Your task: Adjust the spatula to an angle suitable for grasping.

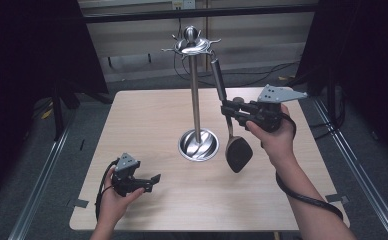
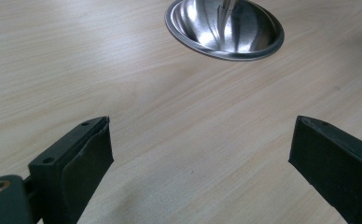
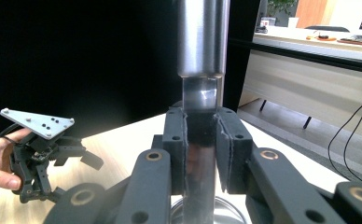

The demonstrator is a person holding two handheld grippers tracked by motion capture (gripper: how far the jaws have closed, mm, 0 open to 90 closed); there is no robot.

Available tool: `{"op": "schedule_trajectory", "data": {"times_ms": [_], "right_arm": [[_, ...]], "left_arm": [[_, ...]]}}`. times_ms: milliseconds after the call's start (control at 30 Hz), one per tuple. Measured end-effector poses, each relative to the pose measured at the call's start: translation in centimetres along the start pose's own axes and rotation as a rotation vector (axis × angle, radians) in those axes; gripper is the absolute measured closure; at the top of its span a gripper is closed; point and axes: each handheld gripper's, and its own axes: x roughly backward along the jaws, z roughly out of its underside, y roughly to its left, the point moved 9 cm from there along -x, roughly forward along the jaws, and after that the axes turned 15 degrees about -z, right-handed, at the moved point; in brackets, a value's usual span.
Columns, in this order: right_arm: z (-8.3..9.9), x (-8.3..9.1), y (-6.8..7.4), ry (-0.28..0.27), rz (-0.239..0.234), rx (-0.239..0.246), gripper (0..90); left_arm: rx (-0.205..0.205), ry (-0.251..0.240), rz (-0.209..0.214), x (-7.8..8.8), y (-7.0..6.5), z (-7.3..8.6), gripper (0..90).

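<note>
A spatula (image 1: 234,135) hangs beside a metal stand (image 1: 197,90) that rises from a round dished base (image 1: 198,145) in the middle of the wooden table (image 1: 147,120). The spatula has a round steel handle at the top, a flat steel neck below it and a black, rounded blade at the bottom; the blade hangs just above the table, to the right of the base. The upper end of the handle reaches toward the hooks at the top of the stand; whether it rests on a hook I cannot tell.

The right tool (image 1: 228,111) has its jaws narrowed onto the flat neck just below the handle, and in the right gripper view the pads (image 3: 175,149) press the steel strip from both sides.

The left tool (image 1: 152,182) sits low over the table's near left part, well apart from the spatula. Its jaws stand wide with only bare table between them.
</note>
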Motion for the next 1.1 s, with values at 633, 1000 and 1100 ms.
{"op": "schedule_trajectory", "data": {"times_ms": [633, 1000, 1100], "right_arm": [[0.8, -0.6, -0.4, -0.009, 0.004, -0.004, 75.9], [1.0, -1.3, -0.5, -0.045, -0.005, -0.008, 75.9], [1.1, -1.6, -0.6, -0.047, -0.005, -0.010, 75.8]], "left_arm": [[-0.001, -0.001, -0.005, 0.0, 0.2, 0.0, 5.8], [-0.006, 0.000, -0.004, 0.0, 0.1, 0.0, 5.8], [-0.008, 0.001, -0.004, 0.0, 0.1, 0.0, 5.8]]}}
